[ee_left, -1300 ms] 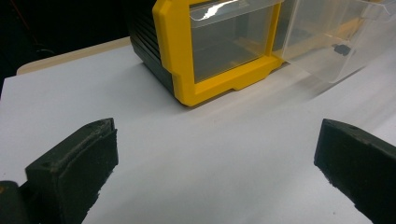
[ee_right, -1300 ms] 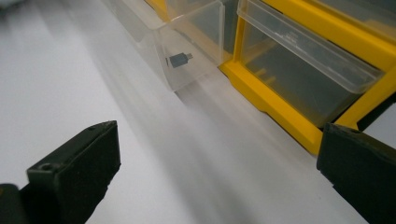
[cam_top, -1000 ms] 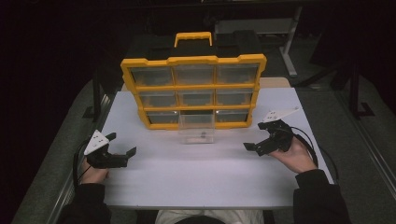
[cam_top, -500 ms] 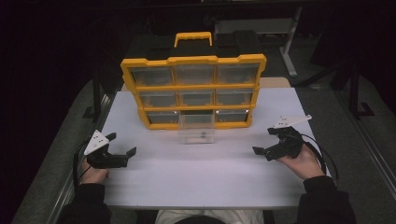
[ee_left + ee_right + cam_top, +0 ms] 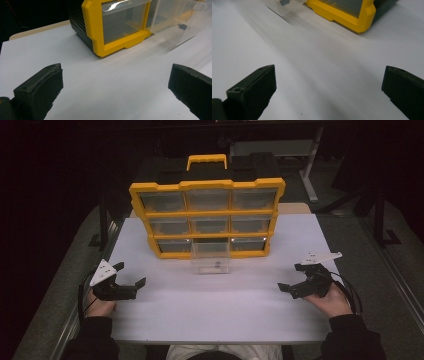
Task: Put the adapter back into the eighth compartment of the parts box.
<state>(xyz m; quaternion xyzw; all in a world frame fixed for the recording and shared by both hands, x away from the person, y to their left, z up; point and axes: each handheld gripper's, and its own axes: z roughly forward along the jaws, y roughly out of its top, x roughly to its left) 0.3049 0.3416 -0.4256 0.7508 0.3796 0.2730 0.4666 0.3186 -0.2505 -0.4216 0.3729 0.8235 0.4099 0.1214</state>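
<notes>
My left gripper [image 5: 131, 281] and right gripper [image 5: 291, 279] rest spread and empty near the white desk's [image 5: 215, 310] side edges; the clear plastic drawer [image 5: 210, 257] juts from the yellow organizer [image 5: 207, 217] at the far edge.

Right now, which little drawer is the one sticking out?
Find the yellow organizer standing on the white table. Look at its bottom row, middle slot: the clear drawer there is pulled forward onto the table, while every other drawer sits flush inside the frame.

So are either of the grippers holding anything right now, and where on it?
Nothing is held. The left gripper and right gripper both rest open on the table, apart from the drawer.
</notes>
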